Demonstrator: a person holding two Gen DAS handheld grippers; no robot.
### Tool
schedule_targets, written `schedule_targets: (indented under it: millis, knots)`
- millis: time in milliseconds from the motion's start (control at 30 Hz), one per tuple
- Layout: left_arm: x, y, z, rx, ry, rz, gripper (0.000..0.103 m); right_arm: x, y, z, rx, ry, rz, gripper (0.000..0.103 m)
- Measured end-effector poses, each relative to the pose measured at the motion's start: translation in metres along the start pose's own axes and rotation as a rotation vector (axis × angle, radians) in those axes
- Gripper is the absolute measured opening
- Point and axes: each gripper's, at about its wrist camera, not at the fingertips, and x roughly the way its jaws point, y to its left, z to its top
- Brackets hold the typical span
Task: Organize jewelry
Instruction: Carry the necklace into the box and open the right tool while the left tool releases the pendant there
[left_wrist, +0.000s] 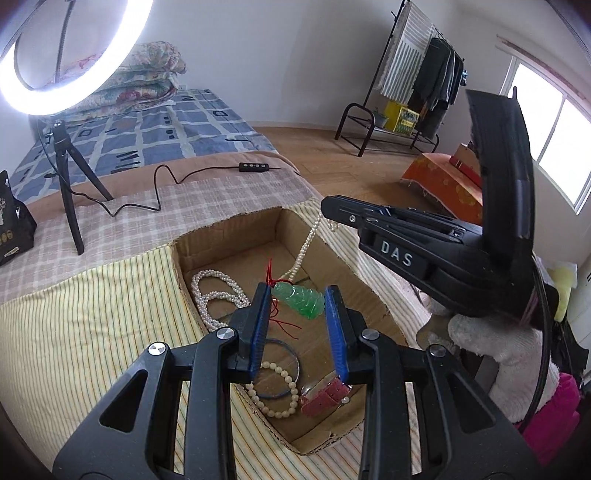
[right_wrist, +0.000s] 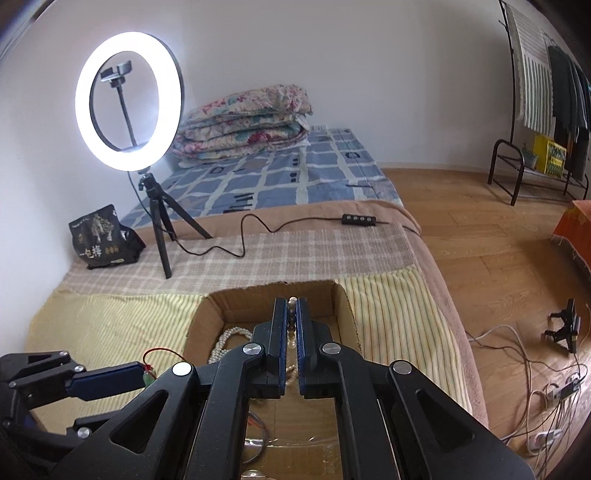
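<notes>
An open cardboard box (left_wrist: 369, 291) sits on the striped cloth. My left gripper (left_wrist: 297, 291) hangs over it, jaws open, with a green jade pendant (left_wrist: 299, 298) on a red cord (left_wrist: 275, 314) between the blue pads, touching the left pad. My right gripper (right_wrist: 291, 306) is shut on a white pearl necklace (left_wrist: 306, 247) and holds it above the box; the strand hangs down to a coil of pearls (left_wrist: 212, 295) on the box floor. A cream bead bracelet (left_wrist: 280, 391), a clear bangle (left_wrist: 284, 369) and a red strap piece (left_wrist: 323, 398) lie in the box.
A ring light on a tripod (right_wrist: 129, 99) stands at the back left with its cable and remote (right_wrist: 358, 219) across the plaid cloth. A black snack bag (right_wrist: 103, 236) lies beside it. The bed edge drops to wood floor (right_wrist: 480, 240) on the right, with cables there.
</notes>
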Motion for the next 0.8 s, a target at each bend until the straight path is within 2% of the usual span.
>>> schedule_targets:
  millis: [267, 667, 700, 800]
  knots:
    - [0.012, -0.003, -0.005, 0.028, 0.017, 0.019, 0.029, 0.014, -0.009, -0.005, 0.031, 0.039, 0.006, 0.003]
    - [0.01, -0.006, -0.006, 0.045, 0.019, 0.021, 0.029, 0.011, -0.008, -0.004, 0.018, 0.03, -0.005, 0.004]
    - [0.01, -0.007, -0.006, 0.048, 0.019, 0.022, 0.029, 0.012, -0.007, -0.004, 0.018, 0.029, -0.007, 0.006]
    - [0.009, -0.009, -0.006, 0.055, 0.02, 0.023, 0.03, 0.009, -0.006, -0.003, 0.013, 0.024, -0.01, 0.031]
